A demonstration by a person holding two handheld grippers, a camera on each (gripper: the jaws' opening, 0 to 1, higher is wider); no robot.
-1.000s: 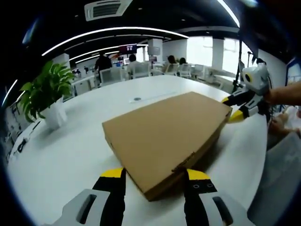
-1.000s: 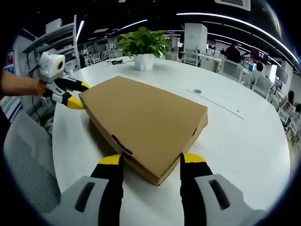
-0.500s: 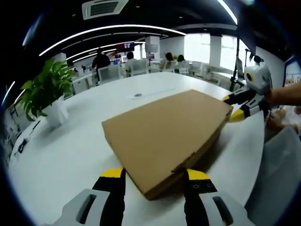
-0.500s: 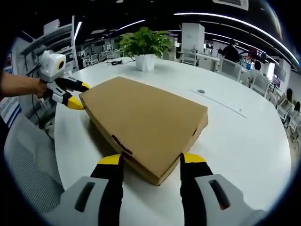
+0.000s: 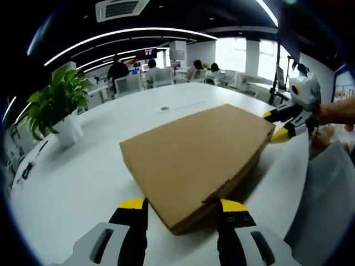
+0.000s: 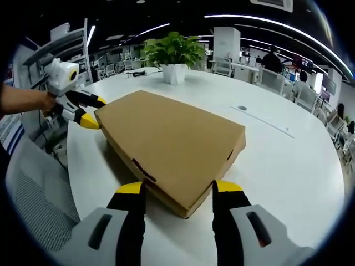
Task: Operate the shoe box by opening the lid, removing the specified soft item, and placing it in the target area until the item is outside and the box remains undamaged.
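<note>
While the shoe box (image 5: 194, 160) is sitting unchanged, lid shut, you are keeping both the left gripper (image 5: 181, 206) and right gripper (image 6: 178, 189) spread around opposite corners, lifting nothing.

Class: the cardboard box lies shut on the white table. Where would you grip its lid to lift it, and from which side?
Grip the lid's front edge at the box corners, coming in level from both ends. The lid is flat and closed, and each open gripper, left and right, already straddles a corner.
</note>
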